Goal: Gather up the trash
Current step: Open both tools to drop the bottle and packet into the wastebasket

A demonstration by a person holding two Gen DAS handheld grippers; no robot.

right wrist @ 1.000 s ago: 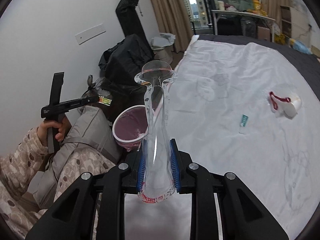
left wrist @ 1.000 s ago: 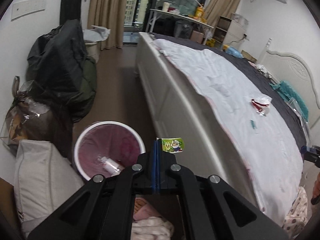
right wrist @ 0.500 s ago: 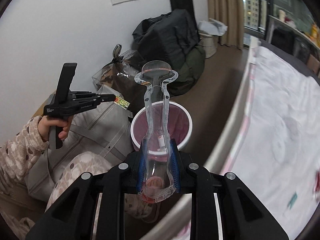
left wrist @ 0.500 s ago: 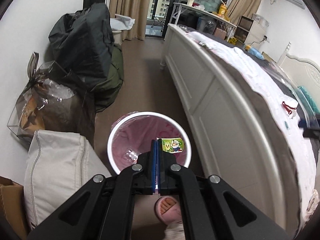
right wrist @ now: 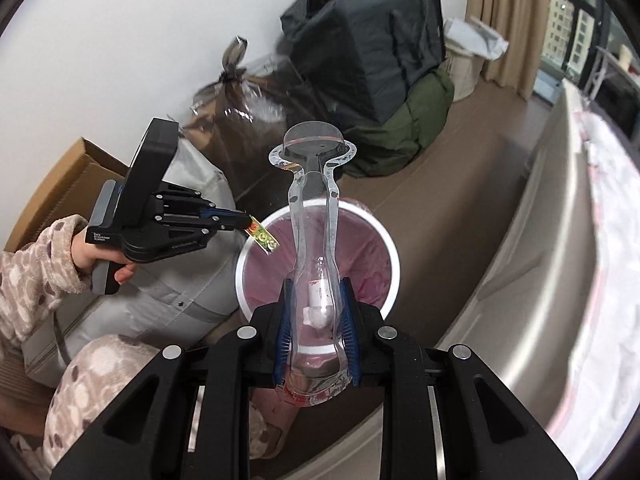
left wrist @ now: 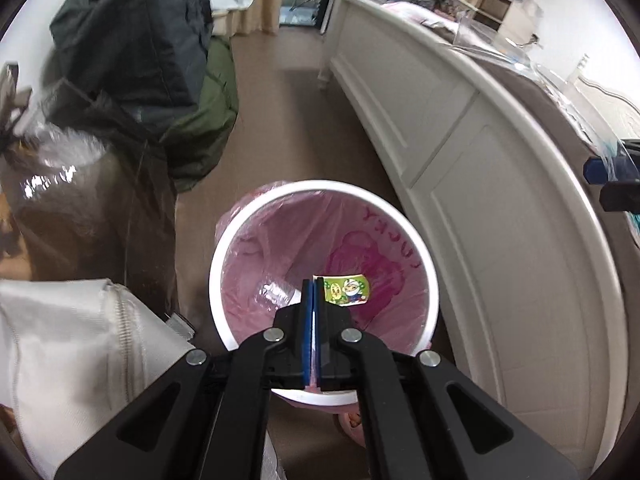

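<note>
Landmark: round white-rimmed trash bin (left wrist: 323, 276) lined with a thin, glossy pink bag; it stands on the brown floor.
Left gripper (left wrist: 314, 294): black tongs with blue pads, jaws pressed together on the edge of a small flat sticker-like wrapper (left wrist: 346, 289), green and yellow with cartoon figures; the wrapper hangs over the bin's mouth, sticking out to the right of the tips.
Right gripper (right wrist: 315, 316): jaws part-way open and clamped on the wide base of a clear, rigid plastic blister pack (right wrist: 314, 216), bottle-shaped with a round flared top; the pack points forward from the tips, above the bin.
Bin contents: a small white object and crumpled clear film lie at the bottom.
Beside the bin, wall side: a grey padded fabric bag (left wrist: 72, 344), a crinkled transparent sack (left wrist: 68, 184), dark and olive soft bags (right wrist: 372, 52), a cardboard box (right wrist: 60, 184).
Beside the bin, other side: the smooth cream panelled bed frame (left wrist: 500, 200), close to the rim.
Person: spotted fleece sleeve (right wrist: 32, 276) and hand on the left gripper's handle.
</note>
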